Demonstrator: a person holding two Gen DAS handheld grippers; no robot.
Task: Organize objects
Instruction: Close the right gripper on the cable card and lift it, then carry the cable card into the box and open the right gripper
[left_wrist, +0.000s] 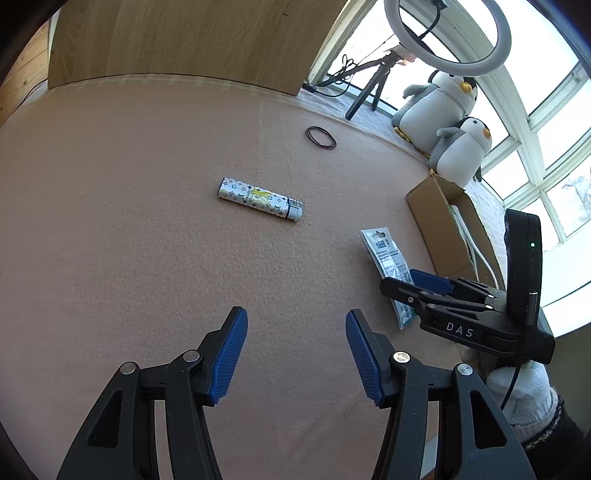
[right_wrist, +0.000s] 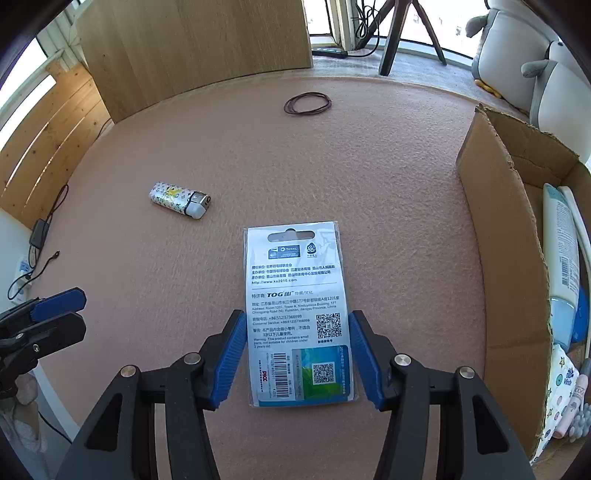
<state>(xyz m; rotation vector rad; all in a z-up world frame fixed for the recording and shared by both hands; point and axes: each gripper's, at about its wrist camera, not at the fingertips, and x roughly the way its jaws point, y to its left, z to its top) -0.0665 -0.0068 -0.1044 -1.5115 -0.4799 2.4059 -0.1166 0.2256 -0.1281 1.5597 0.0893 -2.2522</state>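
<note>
A flat plastic packet (right_wrist: 297, 314) with printed text and QR codes lies on the pink felt table (right_wrist: 332, 166). My right gripper (right_wrist: 297, 354) is open with its jaws on either side of the packet's near half, just above it. A patterned silver lighter (right_wrist: 180, 199) lies to the left; it also shows in the left wrist view (left_wrist: 260, 199). A loop of dark rubber bands (right_wrist: 307, 103) lies farther back. My left gripper (left_wrist: 295, 354) is open and empty over bare felt. The right gripper (left_wrist: 402, 286) and the packet (left_wrist: 388, 258) show at the right of the left view.
An open cardboard box (right_wrist: 498, 240) stands at the table's right edge, holding a tube and small packets. A wooden board (right_wrist: 199, 48) stands at the back. Plush penguins (left_wrist: 443, 110), a tripod and a ring light sit by the window. Cables hang off the left edge.
</note>
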